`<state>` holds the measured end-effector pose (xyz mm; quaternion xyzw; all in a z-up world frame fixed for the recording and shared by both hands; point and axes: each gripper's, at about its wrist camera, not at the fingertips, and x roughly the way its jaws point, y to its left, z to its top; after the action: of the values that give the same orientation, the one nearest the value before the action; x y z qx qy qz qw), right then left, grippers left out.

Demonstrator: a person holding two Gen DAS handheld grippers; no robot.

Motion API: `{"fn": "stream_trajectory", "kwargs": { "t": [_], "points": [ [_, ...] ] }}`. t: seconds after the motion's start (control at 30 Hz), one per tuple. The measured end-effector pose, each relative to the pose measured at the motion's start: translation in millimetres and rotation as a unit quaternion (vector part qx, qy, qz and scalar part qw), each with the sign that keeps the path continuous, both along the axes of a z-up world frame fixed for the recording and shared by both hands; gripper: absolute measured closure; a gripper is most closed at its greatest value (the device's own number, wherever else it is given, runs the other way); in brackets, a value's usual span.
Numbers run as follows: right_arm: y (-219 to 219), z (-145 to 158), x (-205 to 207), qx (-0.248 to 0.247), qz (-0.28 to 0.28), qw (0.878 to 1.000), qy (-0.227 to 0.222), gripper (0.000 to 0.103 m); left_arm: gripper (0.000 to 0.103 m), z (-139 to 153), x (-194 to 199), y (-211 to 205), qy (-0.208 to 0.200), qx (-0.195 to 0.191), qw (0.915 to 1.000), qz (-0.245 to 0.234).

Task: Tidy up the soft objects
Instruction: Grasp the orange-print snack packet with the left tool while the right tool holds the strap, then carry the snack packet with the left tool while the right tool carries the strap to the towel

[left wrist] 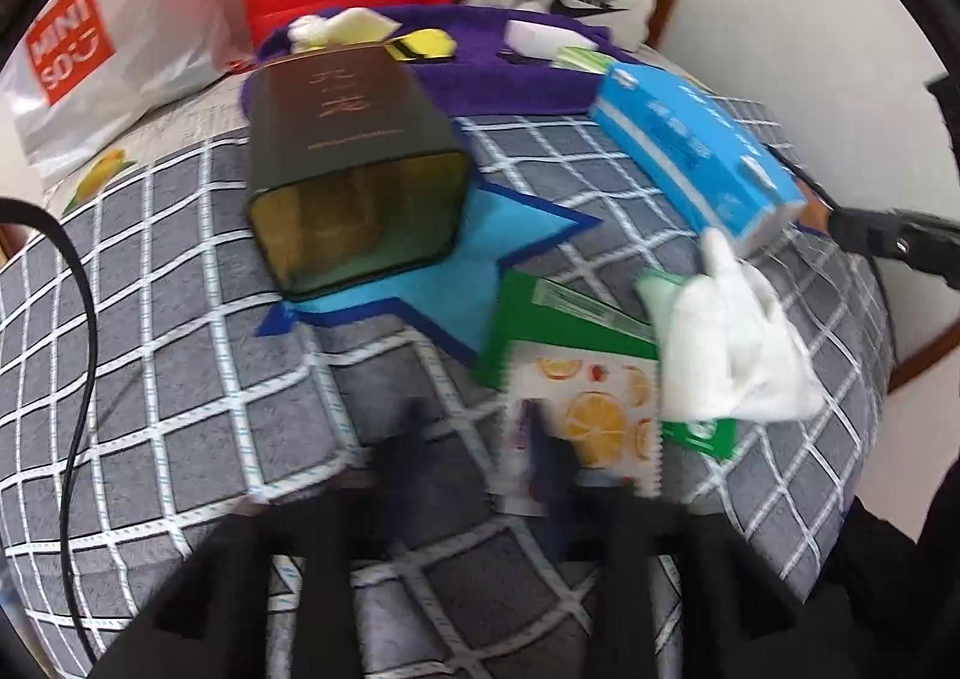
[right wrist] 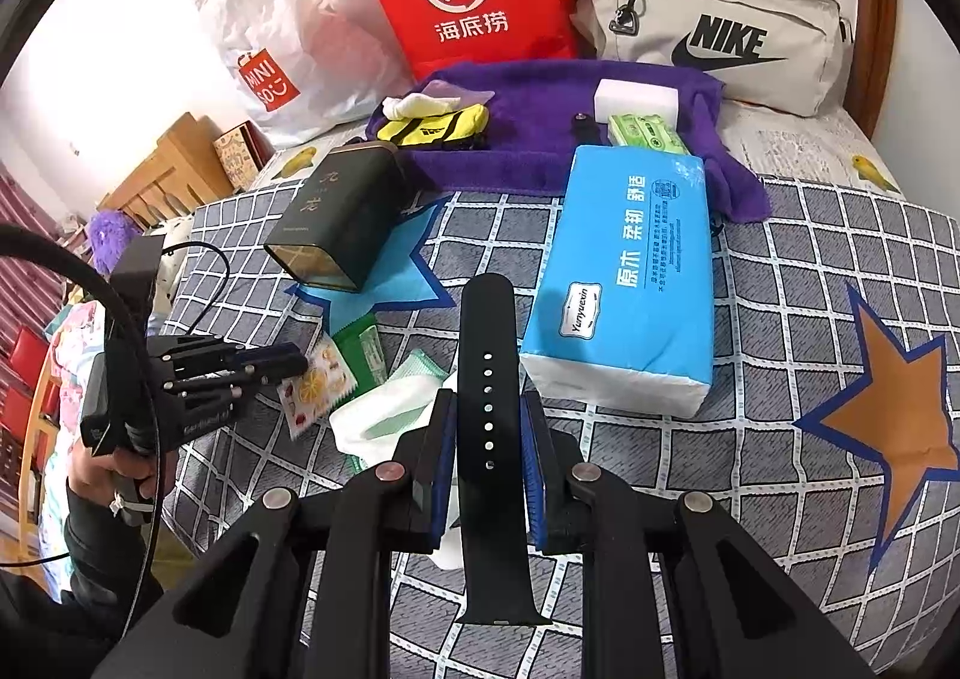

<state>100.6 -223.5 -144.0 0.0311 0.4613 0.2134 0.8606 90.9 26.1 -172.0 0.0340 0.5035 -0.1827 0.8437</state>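
Perforated rubbery watch strap [right wrist: 489, 421], flat

A bed with a grey checked cover [right wrist: 780, 331] carries a blue tissue pack [right wrist: 624, 283] at centre, dark tin [right wrist: 336, 217] at ten o'clock, purple towel [right wrist: 540, 138] at twelve

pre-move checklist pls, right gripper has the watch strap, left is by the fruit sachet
1. Right gripper shut on the black watch strap: ok, pads press both edges.
2. Strap seated evenly: cannot tell, a long end sticks out forward and the other end hangs behind the pads.
3. Left gripper on the orange-print sachet: cannot tell, left wrist view is motion-blurred; right wrist view shows its tips at the sachet's edge.
4. Space free on the purple towel: ok, a bare patch between the yellow pouch and the white sponge block.
5. Path to the towel: not ok, the blue tissue pack lies right ahead.
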Motion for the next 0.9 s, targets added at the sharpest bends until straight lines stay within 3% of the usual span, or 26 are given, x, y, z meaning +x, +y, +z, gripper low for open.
{"fn": "stream_trajectory", "kwargs": {
  "t": [0.03, 0.07, 0.23, 0.33, 0.47, 0.57, 0.7, 0.9],
  "points": [
    [0, 0, 0, 0.000, -0.001, 1.000, 0.000, 0.083, 0.023, 1, -2, -3, -0.004, 0.000, 1.0000, -0.005],
    [-1, 0, 0, 0.001, -0.001, 1.000, 0.001, 0.083, 0.019, 2, -4, -6, -0.010, 0.002, 0.9999, -0.008],
    [-2, 0, -2, 0.001, -0.001, 1.000, 0.001, 0.083, 0.019, -4, -11, -26, -0.008, 0.026, 0.9989, -0.038],
    [-2, -1, -2, 0.000, 0.000, 1.000, 0.002, 0.083, 0.019, -8, -18, -38, -0.021, 0.061, 0.9964, -0.056],
    [-3, -3, -2, 0.001, -0.002, 1.000, 0.004, 0.083, 0.020, -10, -25, -51, -0.036, 0.079, 0.9939, -0.069],
    [-3, -5, -1, 0.001, -0.001, 1.000, 0.007, 0.083, 0.046, -8, -24, -50, -0.036, 0.057, 0.9950, -0.073],
    [-3, -7, -2, 0.001, 0.000, 1.000, 0.008, 0.083, 0.063, -7, -19, -47, -0.032, 0.053, 0.9961, -0.062],
    [-3, -7, -2, 0.000, 0.001, 1.000, 0.007, 0.083, 0.079, -5, -14, -37, -0.023, 0.040, 0.9977, -0.048]
  ]
}}
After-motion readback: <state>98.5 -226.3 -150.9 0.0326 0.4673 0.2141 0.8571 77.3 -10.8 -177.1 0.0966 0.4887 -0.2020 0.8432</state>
